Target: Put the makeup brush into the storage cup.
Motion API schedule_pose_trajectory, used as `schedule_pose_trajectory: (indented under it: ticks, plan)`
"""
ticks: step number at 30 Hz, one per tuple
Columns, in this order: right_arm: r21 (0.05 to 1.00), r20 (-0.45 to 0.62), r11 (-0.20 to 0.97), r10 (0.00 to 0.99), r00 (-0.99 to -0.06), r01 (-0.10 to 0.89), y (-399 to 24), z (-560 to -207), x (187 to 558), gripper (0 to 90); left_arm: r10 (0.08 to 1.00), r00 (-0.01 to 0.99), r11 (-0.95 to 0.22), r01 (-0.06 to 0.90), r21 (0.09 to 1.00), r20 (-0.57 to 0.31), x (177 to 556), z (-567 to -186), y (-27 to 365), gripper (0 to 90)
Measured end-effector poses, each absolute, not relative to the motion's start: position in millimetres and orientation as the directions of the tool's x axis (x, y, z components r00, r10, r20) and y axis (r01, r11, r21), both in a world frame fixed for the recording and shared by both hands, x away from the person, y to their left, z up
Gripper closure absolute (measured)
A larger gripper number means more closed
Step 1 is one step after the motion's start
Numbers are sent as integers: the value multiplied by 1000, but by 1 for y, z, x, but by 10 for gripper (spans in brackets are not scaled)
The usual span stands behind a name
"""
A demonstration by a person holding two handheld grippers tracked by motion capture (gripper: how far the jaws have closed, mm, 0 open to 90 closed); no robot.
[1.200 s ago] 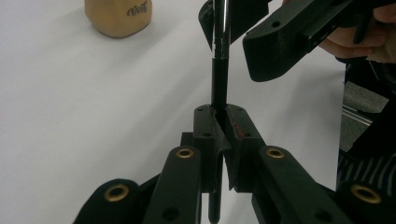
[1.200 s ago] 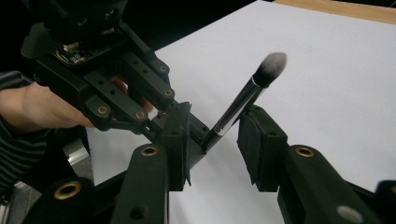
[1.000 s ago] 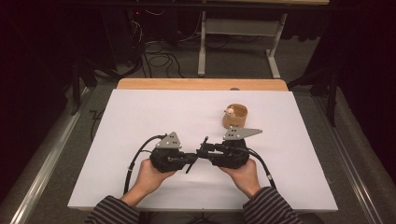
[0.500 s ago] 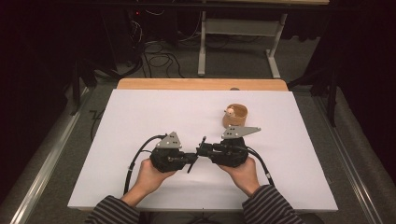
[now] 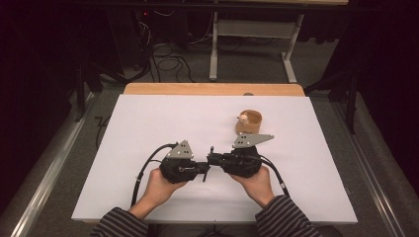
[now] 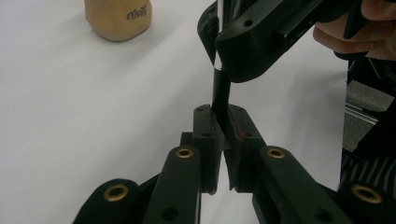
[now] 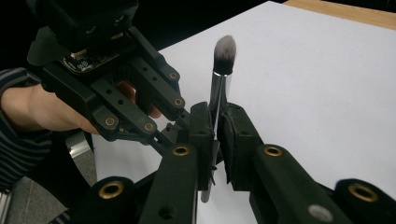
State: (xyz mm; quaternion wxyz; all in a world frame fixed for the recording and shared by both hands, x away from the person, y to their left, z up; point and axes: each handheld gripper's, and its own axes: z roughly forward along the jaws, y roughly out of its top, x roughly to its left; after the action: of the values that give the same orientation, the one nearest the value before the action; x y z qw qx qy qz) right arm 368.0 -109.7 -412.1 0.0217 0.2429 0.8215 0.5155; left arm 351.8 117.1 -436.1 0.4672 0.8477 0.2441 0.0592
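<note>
A makeup brush [image 7: 217, 88] with a silver ferrule, grey-tipped bristles and a black handle [image 6: 219, 93] stands upright between both grippers near the table's front middle. My right gripper [image 7: 215, 116] is shut on it just below the ferrule; its jaws have just been closing onto the brush. My left gripper [image 6: 222, 119] is shut on the handle lower down. In the high view the left gripper [image 5: 204, 170] and the right gripper [image 5: 214, 159] meet tip to tip, each held in a hand. A small wooden cup [image 5: 248, 122] stands behind the right gripper, apart from it.
A white sheet [image 5: 148, 133] covers the table, with a wooden strip [image 5: 212, 89] along its far edge. The cup [image 6: 119, 16] holds a small pale object. Cables trail from both grippers toward the front. Dark floor, table legs and wires lie beyond the far edge.
The right gripper's jaws have drawn together on the brush. Both hands have stayed in place, and the left gripper's hold has not altered.
</note>
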Motion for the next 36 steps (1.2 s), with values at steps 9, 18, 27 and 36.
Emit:
schedule_pose_trajectory:
  ticks: [9,18,27,36]
  plan:
    - [859,201,361,416,-887,364,-109,-410,368,854,464,877,-442,349,826,-122,351,-435,118,830]
    - [860,196,364,413,-889,358,-110,-407,369,854,452,882,-440,349,827,-132,352,-436,117,681]
    - [864,183,366,415,-891,347,-114,-404,368,854,495,858,-421,375,826,-138,352,-433,119,392]
    - [863,161,376,429,-889,337,-121,-395,367,854,530,837,-390,386,836,-140,351,-424,132,331]
